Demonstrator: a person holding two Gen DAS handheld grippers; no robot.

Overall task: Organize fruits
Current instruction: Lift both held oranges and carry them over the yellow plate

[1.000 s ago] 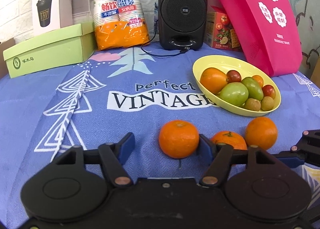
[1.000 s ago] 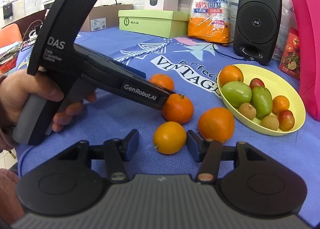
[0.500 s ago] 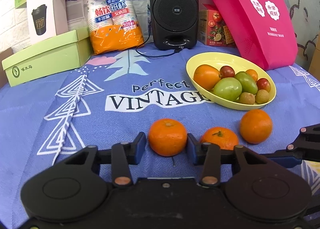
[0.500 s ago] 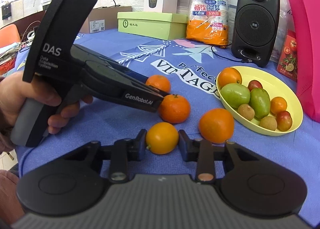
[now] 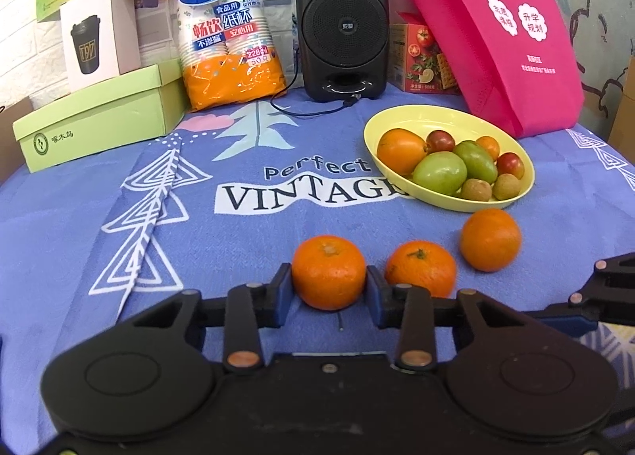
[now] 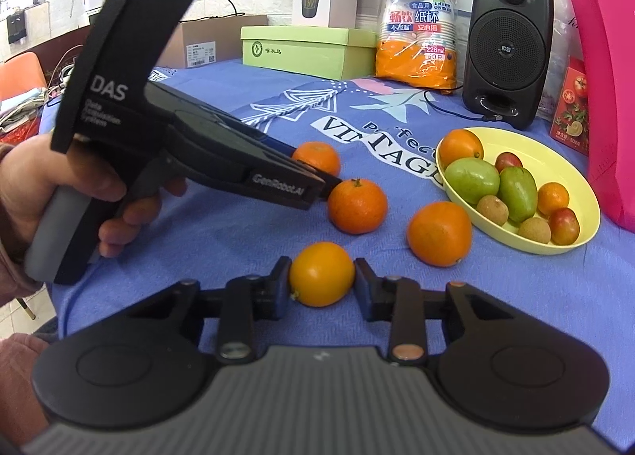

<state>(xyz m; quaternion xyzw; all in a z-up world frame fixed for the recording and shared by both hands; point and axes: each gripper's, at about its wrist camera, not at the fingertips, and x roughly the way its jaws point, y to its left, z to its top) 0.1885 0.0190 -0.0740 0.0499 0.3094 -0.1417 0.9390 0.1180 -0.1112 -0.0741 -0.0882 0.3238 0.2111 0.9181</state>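
Observation:
My left gripper (image 5: pixel 328 288) is shut on a mandarin (image 5: pixel 328 271) that rests on the blue cloth. My right gripper (image 6: pixel 321 286) is shut on a yellow-orange citrus (image 6: pixel 321 274) near the front of the cloth. In the right wrist view the left gripper body (image 6: pixel 198 153) reaches in from the left to the same mandarin (image 6: pixel 317 155). Two more oranges lie loose: one with a stem (image 5: pixel 420 268) (image 6: pixel 357 205) and a rounder one (image 5: pixel 490 239) (image 6: pixel 439 233). The yellow bowl (image 5: pixel 397 119) (image 6: pixel 587 224) holds several fruits, orange, green, red and brown.
At the back stand a black speaker (image 5: pixel 342 24) with its cable, an orange pack of paper cups (image 5: pixel 228 30), a green box (image 5: pixel 95 117), a white cup box (image 5: pixel 99 34) and a pink bag (image 5: pixel 504 30). A person's hand (image 6: pixel 24 193) holds the left gripper.
Both grippers have closed from wide open onto their fruit: the left onto the mandarin, the right onto the yellow-orange citrus. Both have also moved slightly forward.

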